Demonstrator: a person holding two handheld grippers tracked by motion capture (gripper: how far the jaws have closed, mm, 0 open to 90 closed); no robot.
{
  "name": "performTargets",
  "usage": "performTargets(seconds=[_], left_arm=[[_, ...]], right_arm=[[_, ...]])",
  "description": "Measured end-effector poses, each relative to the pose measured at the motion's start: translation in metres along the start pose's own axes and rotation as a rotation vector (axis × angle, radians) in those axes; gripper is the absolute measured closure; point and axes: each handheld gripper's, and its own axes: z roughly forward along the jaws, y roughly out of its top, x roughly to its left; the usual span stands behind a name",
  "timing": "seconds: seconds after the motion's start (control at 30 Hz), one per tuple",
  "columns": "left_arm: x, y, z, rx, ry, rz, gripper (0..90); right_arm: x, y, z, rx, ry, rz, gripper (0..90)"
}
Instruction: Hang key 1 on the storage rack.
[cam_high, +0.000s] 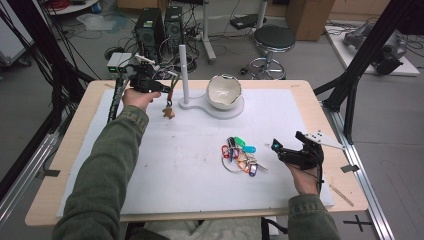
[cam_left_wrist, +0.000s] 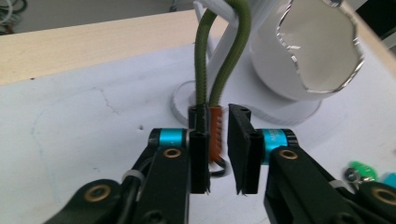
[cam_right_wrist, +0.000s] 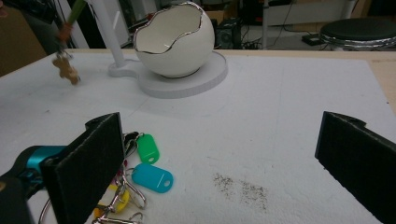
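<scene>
Dangling over the worktop's far left part, an olive-green cord loop (cam_left_wrist: 219, 70) with an orange connector (cam_left_wrist: 216, 133) and a small tan charm (cam_high: 169, 112) is kept up by the left hand-held gripper (cam_high: 162, 89). The connector sits between its jaws, which stand slightly apart, so whether it's really pinched can't be told. Just beside it, a white post stand (cam_high: 183, 75) and egg-shaped bowl (cam_high: 223, 91) are found near the far edge. The right hand-held gripper (cam_high: 286, 146) is spread wide, grasping nothing, beside a bunch of coloured key tags (cam_high: 240, 155) toward the near right.
</scene>
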Motion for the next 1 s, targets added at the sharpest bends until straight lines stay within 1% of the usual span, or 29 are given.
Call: performTargets(seconds=[0.03,0.07,0.1,0.13,0.17,0.3,0.37,0.4,0.43,0.47,0.5,0.57,0.6,0.7,0.77,0.83,0.87,0.97,1.0], left_arm=[[0.001,0.0,-0.001,0.002,0.007,-0.005,68.8],[0.001,-0.001,-0.002,0.003,0.026,-0.006,63.0],[0.0,-0.001,-0.002,0.002,0.048,-0.005,55.0],[-0.001,-0.001,-0.003,0.002,0.057,-0.002,47.1],[-0.001,0.0,-0.004,0.002,0.056,0.0,47.1],[-0.004,0.001,-0.011,-0.016,0.033,-0.011,38.5],[-0.006,0.0,-0.013,-0.013,0.034,-0.003,30.8],[-0.007,-0.001,-0.013,-0.007,0.027,-0.001,26.3],[-0.007,-0.002,-0.014,-0.01,0.019,0.0,19.7],[-0.008,-0.003,-0.015,-0.011,0.014,0.001,19.7],[-0.008,-0.005,-0.016,-0.016,0.014,0.0,16.2],[-0.008,-0.008,-0.018,-0.012,0.013,0.004,11.7],[-0.008,-0.01,-0.018,-0.01,0.015,-0.002,9.2],[-0.008,-0.016,-0.021,0.005,0.037,-0.006,1.6],[-0.009,-0.019,-0.025,-0.002,0.052,-0.005,1.6],[-0.008,-0.024,-0.029,-0.026,0.06,-0.018,1.6],[-0.008,-0.025,-0.031,-0.035,0.055,-0.025,1.6],[-0.006,-0.032,-0.036,-0.061,0.021,-0.049,1.6],[-0.005,-0.035,-0.038,-0.066,0.015,-0.047,1.6]], right_arm=[[0.0,0.0,0.0,-0.001,0.001,0.0,0.7],[0.0,0.0,0.0,-0.003,0.0,0.0,0.7],[0.001,0.0,0.0,-0.001,0.0,0.004,0.7],[0.001,0.0,0.001,-0.002,-0.002,0.007,0.7],[0.001,0.0,0.001,-0.002,-0.002,0.007,0.7],[0.0,0.0,0.001,-0.002,-0.006,0.008,0.7],[0.0,0.0,0.001,-0.004,-0.01,0.009,0.7],[0.0,0.0,0.001,-0.005,-0.011,0.009,0.7],[0.0,0.0,0.001,-0.004,-0.011,0.012,0.7],[0.0,0.0,0.001,-0.004,-0.011,0.012,0.7],[0.0,0.0,0.001,-0.006,-0.012,0.008,0.7],[0.0,0.0,0.001,-0.006,-0.013,0.006,0.7],[0.0,0.0,0.001,-0.005,-0.012,0.005,0.7],[0.001,0.0,0.001,-0.001,-0.012,0.007,0.7],[0.001,0.0,0.001,-0.002,-0.013,0.007,0.7],[0.001,0.0,0.001,-0.001,-0.014,0.01,0.7],[0.001,0.0,0.001,-0.002,-0.016,0.008,0.7],[0.001,0.0,0.001,-0.003,-0.022,0.004,0.7],[0.001,0.0,0.001,-0.005,-0.022,-0.002,0.7]])
